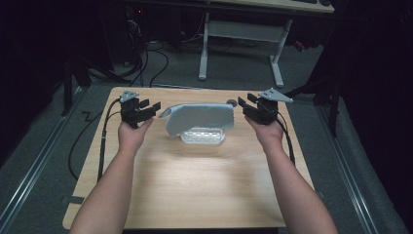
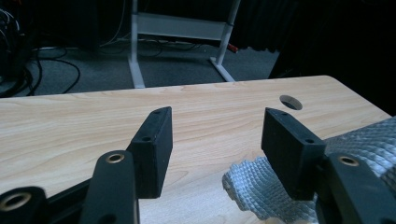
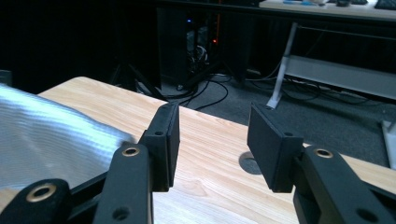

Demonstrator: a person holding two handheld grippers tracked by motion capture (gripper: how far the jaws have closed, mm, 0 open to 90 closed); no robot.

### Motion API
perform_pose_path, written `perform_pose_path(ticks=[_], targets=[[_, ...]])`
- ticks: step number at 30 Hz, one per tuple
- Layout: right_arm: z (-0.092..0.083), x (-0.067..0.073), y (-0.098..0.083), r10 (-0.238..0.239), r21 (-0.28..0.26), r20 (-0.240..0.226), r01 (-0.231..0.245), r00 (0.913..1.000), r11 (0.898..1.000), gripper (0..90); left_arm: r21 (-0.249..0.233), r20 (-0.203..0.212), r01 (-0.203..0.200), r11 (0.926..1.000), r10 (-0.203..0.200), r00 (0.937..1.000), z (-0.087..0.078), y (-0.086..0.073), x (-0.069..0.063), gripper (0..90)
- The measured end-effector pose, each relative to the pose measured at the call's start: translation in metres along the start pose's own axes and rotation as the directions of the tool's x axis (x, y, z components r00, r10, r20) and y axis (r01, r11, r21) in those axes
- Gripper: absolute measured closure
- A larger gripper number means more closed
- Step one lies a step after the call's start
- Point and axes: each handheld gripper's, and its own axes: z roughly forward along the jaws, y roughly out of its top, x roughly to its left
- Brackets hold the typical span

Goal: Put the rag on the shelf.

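A grey textured cloth (image 1: pixel 199 117) lies draped over a clear plastic tray (image 1: pixel 203 136) at the back middle of the wooden table (image 1: pixel 195 185). My left gripper (image 1: pixel 148 106) is open just left of the cloth's left corner; in the left gripper view its jaws (image 2: pixel 215 149) stand apart over bare wood, with the cloth's (image 2: pixel 261 191) edge beside the right jaw. My right gripper (image 1: pixel 245 103) is open just right of the cloth. In the right gripper view its jaws (image 3: pixel 212 144) are apart with nothing between them, and the cloth (image 3: pixel 46 140) lies to the left.
A round cable hole (image 1: pixel 232 103) sits in the table near the right gripper, seen too as a hole (image 3: pixel 252 163) in its own view. Beyond the table's far edge stand a white desk frame (image 1: pixel 241 34) and floor cables (image 1: pixel 146 63).
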Motion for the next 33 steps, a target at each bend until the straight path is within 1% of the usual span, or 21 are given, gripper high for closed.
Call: perform_pose_path(ticks=[2, 4, 5, 6, 7, 8, 11, 15, 17, 18, 20, 21, 22, 24, 25, 26, 27, 28, 31, 32, 33], targets=[[-0.001, 0.006, 0.001, -0.028, 0.001, 0.003, 0.028, 0.9996, 1.000, 53.7, 0.008, -0.011, -0.017, 0.9998, 0.017, 0.9998, -0.003, 0.000, 0.000, 44.1], [-0.001, 0.006, 0.000, -0.034, 0.006, 0.002, 0.034, 0.9994, 0.999, 53.4, 0.006, -0.011, -0.026, 0.9997, 0.026, 0.9996, -0.008, -0.002, 0.000, 44.1], [-0.004, 0.006, -0.002, -0.030, 0.012, 0.003, 0.030, 0.9995, 0.999, 53.3, -0.001, -0.013, -0.033, 0.9995, 0.033, 0.9994, -0.015, -0.006, -0.001, 44.2], [-0.004, 0.006, -0.002, -0.030, 0.012, 0.003, 0.030, 0.9995, 0.999, 53.3, -0.001, -0.013, -0.033, 0.9995, 0.033, 0.9994, -0.015, -0.006, -0.001, 44.4], [-0.006, 0.004, -0.005, -0.026, 0.017, 0.005, 0.025, 0.9997, 1.000, 53.0, -0.002, -0.020, -0.043, 0.9991, 0.043, 0.9989, -0.022, -0.012, -0.002, 44.5], [-0.008, 0.003, -0.006, -0.025, 0.018, 0.010, 0.025, 0.9996, 1.000, 53.0, -0.002, -0.020, -0.043, 0.9991, 0.043, 0.9989, -0.022, -0.012, -0.002, 44.6], [-0.012, 0.001, -0.009, -0.022, 0.017, 0.009, 0.021, 0.9997, 1.000, 52.7, 0.001, -0.023, -0.050, 0.9988, 0.050, 0.9985, -0.033, -0.024, -0.003, 44.6], [-0.021, 0.001, -0.014, -0.036, 0.034, 0.009, 0.036, 0.9993, 0.999, 50.7, 0.024, -0.016, -0.062, 0.9978, 0.062, 0.9979, -0.047, -0.039, -0.007, 43.2], [-0.030, 0.004, -0.019, -0.048, 0.008, 0.007, 0.048, 0.9988, 0.999, 49.8, 0.032, -0.006, -0.073, 0.9968, 0.074, 0.9973, -0.059, -0.051, -0.013, 41.6], [-0.030, 0.004, -0.019, -0.048, 0.008, 0.007, 0.048, 0.9988, 0.999, 49.8, 0.032, -0.006, -0.073, 0.9968, 0.074, 0.9973, -0.059, -0.051, -0.013, 40.9], [-0.035, 0.006, -0.022, -0.042, 0.021, -0.005, 0.042, 0.9991, 0.999, 48.5, 0.026, 0.007, -0.076, 0.9967, 0.076, 0.9971, -0.069, -0.060, -0.017, 40.2], [-0.043, 0.010, -0.028, -0.051, -0.008, -0.007, 0.051, 0.9987, 0.999, 48.1, 0.028, 0.025, -0.073, 0.9969, 0.073, 0.9970, -0.077, -0.069, -0.022, 39.5], [-0.043, 0.010, -0.028, -0.051, -0.008, -0.007, 0.051, 0.9987, 0.999, 48.1, 0.028, 0.025, -0.073, 0.9969, 0.073, 0.9970, -0.077, -0.069, -0.022, 39.2], [-0.048, 0.014, -0.031, -0.064, 0.019, -0.014, 0.064, 0.9979, 0.998, 46.3, 0.035, 0.034, -0.081, 0.9961, 0.079, 0.9963, -0.086, -0.078, -0.027, 38.8], [-0.052, 0.016, -0.034, -0.086, 0.005, -0.016, 0.086, 0.9962, 0.996, 46.5, 0.035, 0.043, -0.082, 0.9960, 0.081, 0.9958, -0.091, -0.083, -0.030, 38.1], [-0.057, 0.020, -0.038, -0.095, -0.001, -0.019, 0.095, 0.9953, 0.995, 45.5, 0.035, 0.049, -0.079, 0.9963, 0.077, 0.9958, -0.095, -0.086, -0.031, 37.8], [-0.063, 0.024, -0.043, -0.113, 0.007, -0.029, 0.114, 0.9931, 0.993, 43.9, 0.039, 0.071, -0.069, 0.9968, 0.066, 0.9953, -0.103, -0.096, -0.036, 37.6], [-0.063, 0.024, -0.043, -0.113, 0.007, -0.029, 0.114, 0.9931, 0.993, 43.9, 0.039, 0.071, -0.069, 0.9968, 0.066, 0.9953, -0.103, -0.096, -0.036, 37.5], [-0.074, 0.031, -0.056, -0.109, 0.007, -0.048, 0.110, 0.9929, 0.994, 41.8, 0.065, 0.088, -0.082, 0.9945, 0.077, 0.9931, -0.110, -0.109, -0.044, 37.3], [-0.080, 0.036, -0.066, -0.108, 0.013, -0.057, 0.109, 0.9925, 0.994, 40.9, 0.080, 0.109, -0.079, 0.9936, 0.070, 0.9916, -0.114, -0.118, -0.050, 37.0], [-0.083, 0.038, -0.071, -0.108, 0.020, -0.060, 0.109, 0.9923, 0.994, 40.2, 0.080, 0.109, -0.079, 0.9936, 0.070, 0.9916, -0.114, -0.118, -0.050, 37.0]])
